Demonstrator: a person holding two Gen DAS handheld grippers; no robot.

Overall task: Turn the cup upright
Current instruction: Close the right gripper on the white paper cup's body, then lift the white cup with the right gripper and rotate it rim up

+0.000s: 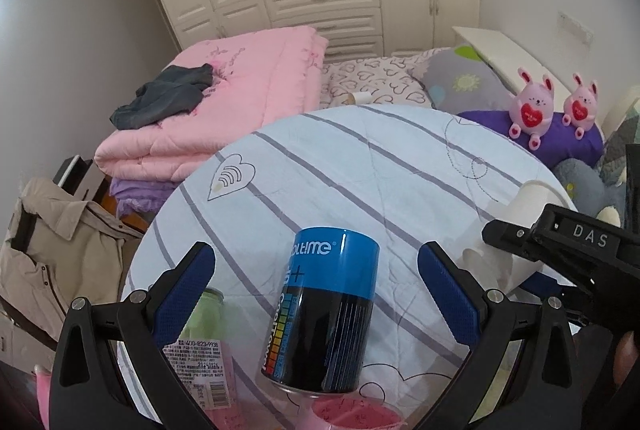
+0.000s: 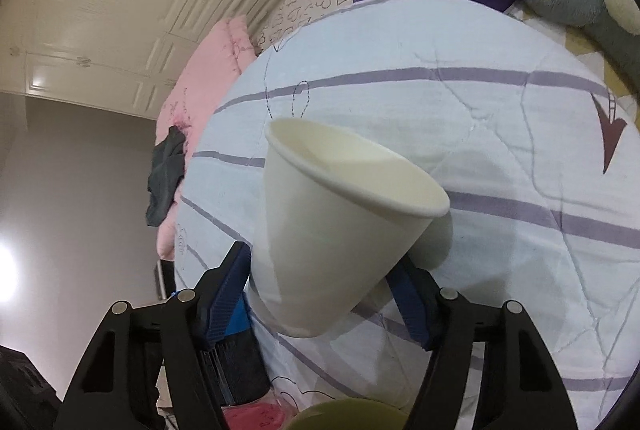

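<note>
A white paper cup (image 2: 332,230) is held in my right gripper (image 2: 324,282), which is shut on its lower body. The cup is tilted, its open mouth pointing up and to the right, above the round table covered in a pale blue striped cloth (image 2: 500,133). In the left wrist view the cup (image 1: 528,205) shows at the right edge behind the right gripper's black body (image 1: 560,250). My left gripper (image 1: 316,282) is open and holds nothing; its blue pads stand either side of a blue and black can (image 1: 328,314) without touching it.
Near the table's front edge are a pink packet with a barcode label (image 1: 200,370), a green item (image 1: 204,314) and a pink lid (image 1: 352,414). Behind the table is a bed with a pink quilt (image 1: 224,101), pillows and pink plush rabbits (image 1: 532,105).
</note>
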